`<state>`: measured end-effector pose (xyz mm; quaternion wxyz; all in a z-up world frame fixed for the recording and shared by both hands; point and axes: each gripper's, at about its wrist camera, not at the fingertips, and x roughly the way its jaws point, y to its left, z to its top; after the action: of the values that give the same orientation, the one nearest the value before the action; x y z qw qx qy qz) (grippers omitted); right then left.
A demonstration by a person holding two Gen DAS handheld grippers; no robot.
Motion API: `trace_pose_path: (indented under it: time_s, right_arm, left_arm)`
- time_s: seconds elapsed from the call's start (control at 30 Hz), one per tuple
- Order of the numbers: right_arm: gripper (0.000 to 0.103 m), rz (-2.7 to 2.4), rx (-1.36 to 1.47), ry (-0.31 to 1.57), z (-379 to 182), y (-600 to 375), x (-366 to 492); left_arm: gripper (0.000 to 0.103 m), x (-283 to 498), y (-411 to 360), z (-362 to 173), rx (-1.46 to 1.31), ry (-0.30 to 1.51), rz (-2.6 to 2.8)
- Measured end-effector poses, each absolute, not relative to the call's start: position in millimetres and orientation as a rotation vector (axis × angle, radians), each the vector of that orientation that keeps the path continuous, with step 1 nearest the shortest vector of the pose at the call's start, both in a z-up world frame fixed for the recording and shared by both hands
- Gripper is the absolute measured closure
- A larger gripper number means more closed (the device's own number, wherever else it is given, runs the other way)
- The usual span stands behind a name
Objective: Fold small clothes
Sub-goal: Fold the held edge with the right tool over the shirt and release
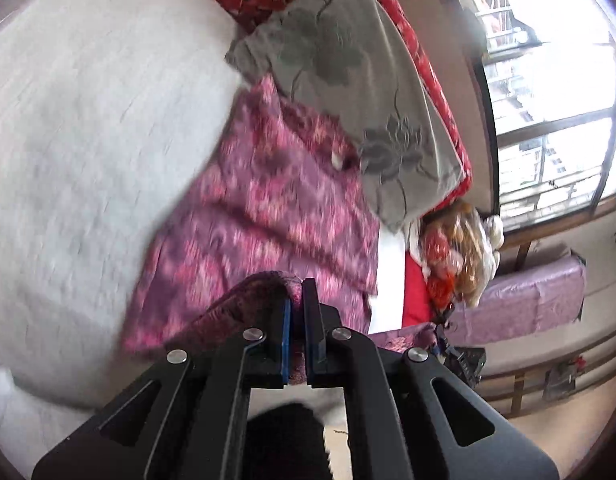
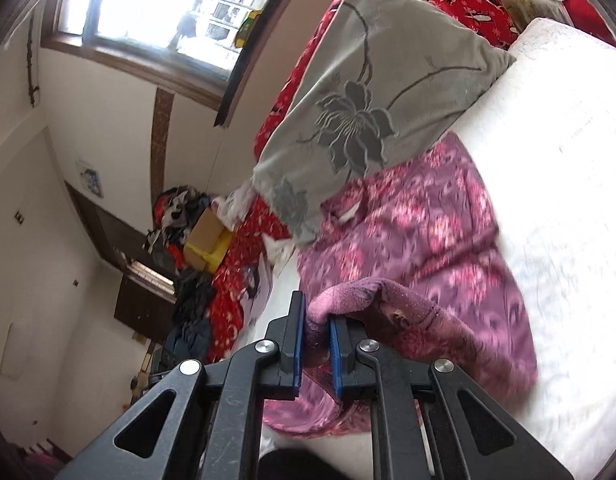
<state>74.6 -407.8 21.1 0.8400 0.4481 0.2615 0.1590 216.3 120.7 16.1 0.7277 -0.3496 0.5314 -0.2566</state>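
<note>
Window bars point(image 1: 548, 152) left view; cardboard box point(image 2: 206, 226) right.

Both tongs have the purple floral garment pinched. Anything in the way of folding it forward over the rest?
Mostly clear. The grey pillow overlaps the purple floral garment's far edge. Left tongs and right tongs are shut on its near edge.
</note>
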Motion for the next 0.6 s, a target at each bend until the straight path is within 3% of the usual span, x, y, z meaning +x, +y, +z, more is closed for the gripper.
trace_pose_path:
  time_s: [0.6]
  right_arm:
    - [0.093,0.109,1.082,0.574,-22,-473,240]
  left_arm:
    - [0.1,400,86,-31,-0.875,1.148,-0.464]
